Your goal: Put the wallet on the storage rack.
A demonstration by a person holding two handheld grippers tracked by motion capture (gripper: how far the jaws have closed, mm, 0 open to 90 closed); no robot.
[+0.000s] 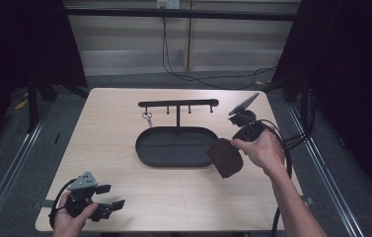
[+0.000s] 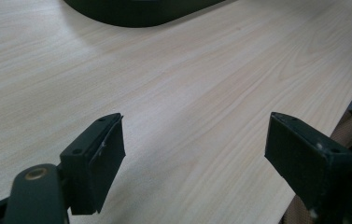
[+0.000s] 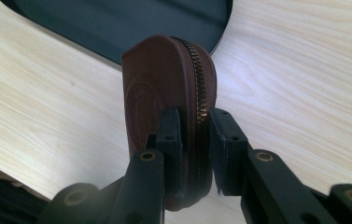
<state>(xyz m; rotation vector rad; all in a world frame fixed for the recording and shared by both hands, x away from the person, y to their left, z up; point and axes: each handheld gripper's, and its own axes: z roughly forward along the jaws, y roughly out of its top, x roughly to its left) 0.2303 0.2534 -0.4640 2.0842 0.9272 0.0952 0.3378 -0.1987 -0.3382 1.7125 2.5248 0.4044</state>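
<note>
1. From the high view, the table point(image 1: 124, 197) is light wood. A black oval tray point(image 1: 176, 146) sits near the middle, with a thin black rack point(image 1: 178, 103) standing at its back rim. A small key ring point(image 1: 147, 117) hangs from the rack's left end. The left gripper point(image 1: 112, 196) rests by the front left corner, close to the front edge. The right gripper point(image 1: 230, 148) is by the tray's right end and holds a brown pouch point(image 1: 225, 158). The pouch is half over the tray's rim. There is lots of bare wood between the tray and the front edge.

2. In the left gripper view, the two black jaws stand wide apart with nothing between them. Bare wood lies ahead, up to the tray's rim point(image 2: 136, 16). The table's edge runs close on the right.

3. In the right gripper view, the jaws squeeze the brown pouch point(image 3: 164, 93) tight near its zip. The pouch stands on its edge above the wood, just beside the tray's round end point(image 3: 117, 23).
</note>
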